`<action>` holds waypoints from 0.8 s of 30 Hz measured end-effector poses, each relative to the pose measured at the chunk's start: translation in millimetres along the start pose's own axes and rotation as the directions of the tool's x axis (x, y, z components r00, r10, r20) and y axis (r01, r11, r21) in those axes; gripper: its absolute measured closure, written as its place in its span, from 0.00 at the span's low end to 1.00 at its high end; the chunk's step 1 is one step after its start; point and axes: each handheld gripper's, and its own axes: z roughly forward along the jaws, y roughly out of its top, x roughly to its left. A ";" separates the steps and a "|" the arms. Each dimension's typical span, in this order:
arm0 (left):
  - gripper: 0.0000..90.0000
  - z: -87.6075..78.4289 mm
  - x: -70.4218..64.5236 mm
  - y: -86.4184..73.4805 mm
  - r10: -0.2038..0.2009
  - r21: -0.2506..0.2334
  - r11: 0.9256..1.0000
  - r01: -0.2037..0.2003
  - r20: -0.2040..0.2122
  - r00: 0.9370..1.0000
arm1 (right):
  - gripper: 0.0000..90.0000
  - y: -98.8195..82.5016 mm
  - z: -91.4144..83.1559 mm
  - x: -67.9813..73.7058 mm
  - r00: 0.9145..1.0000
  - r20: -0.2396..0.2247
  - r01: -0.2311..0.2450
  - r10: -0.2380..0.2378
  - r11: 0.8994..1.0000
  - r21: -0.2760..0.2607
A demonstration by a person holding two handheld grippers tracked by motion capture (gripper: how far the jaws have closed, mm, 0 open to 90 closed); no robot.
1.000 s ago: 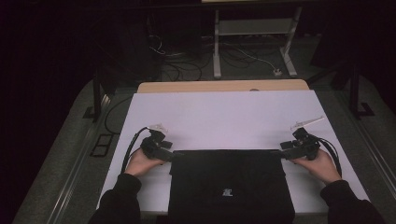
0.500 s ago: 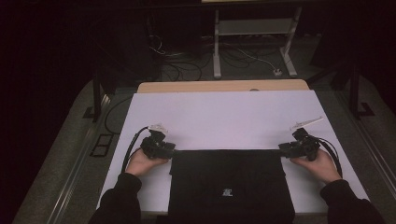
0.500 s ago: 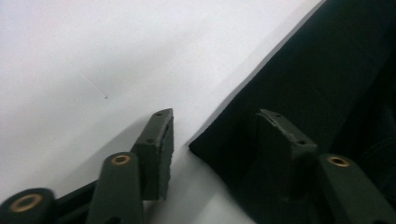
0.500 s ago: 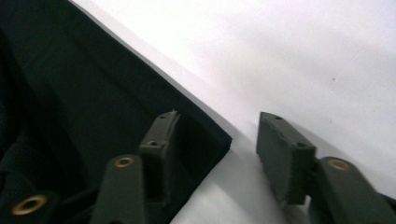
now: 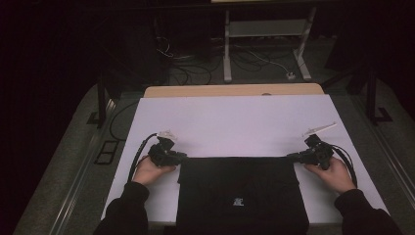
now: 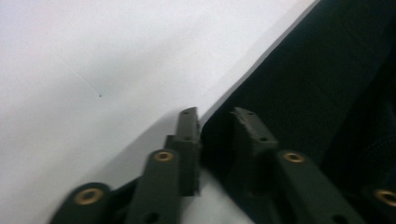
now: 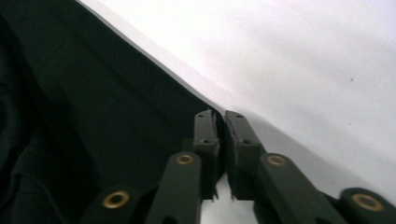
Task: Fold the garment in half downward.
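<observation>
A black cloth point(image 5: 242, 193) lies flat on the white sheet point(image 5: 235, 120) that covers the table, at the sheet's near edge and midway across it. A small pale print point(image 5: 238, 201) sits on the cloth toward its near side. The cloth's near hem hangs over the sheet's near edge.

Left gripper point(image 5: 182, 156) — at the cloth's far left corner, held low in the left hand point(image 5: 150, 170), which rests on the sheet just left of the cloth. In the left gripper view the gripper point(image 6: 215, 122) has the cloth's edge point(image 6: 261, 77) between its jaws; one jaw lies on the white sheet side, the other on the dark fabric. The jaws have just been closing, and a narrow gap remains with fabric in it; whether the pads already press on it is not clear.

Right gripper point(image 5: 289, 156) — at the cloth's far right corner, in the right hand point(image 5: 335, 172), just right of the cloth. In the right gripper view the gripper point(image 7: 220, 114) has drawn its jaws nearly together, clenched on the cloth's corner point(image 7: 212, 108) where the dark edge meets the sheet. These jaws have also just been closing.

Cables point(image 5: 138, 155) trail from each gripper across the sheet, away from the cloth. Both sleeves point(image 5: 122, 210) are dark, flanking the cloth's near side.
</observation>
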 end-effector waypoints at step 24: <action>0.96 -19.2 -6.6 11.2 -0.036 -0.099 0.995 0.033 -0.030 0.999 | 0.97 -0.1 -6.0 4.9 0.997 0.048 -0.059 0.062 0.996 -0.072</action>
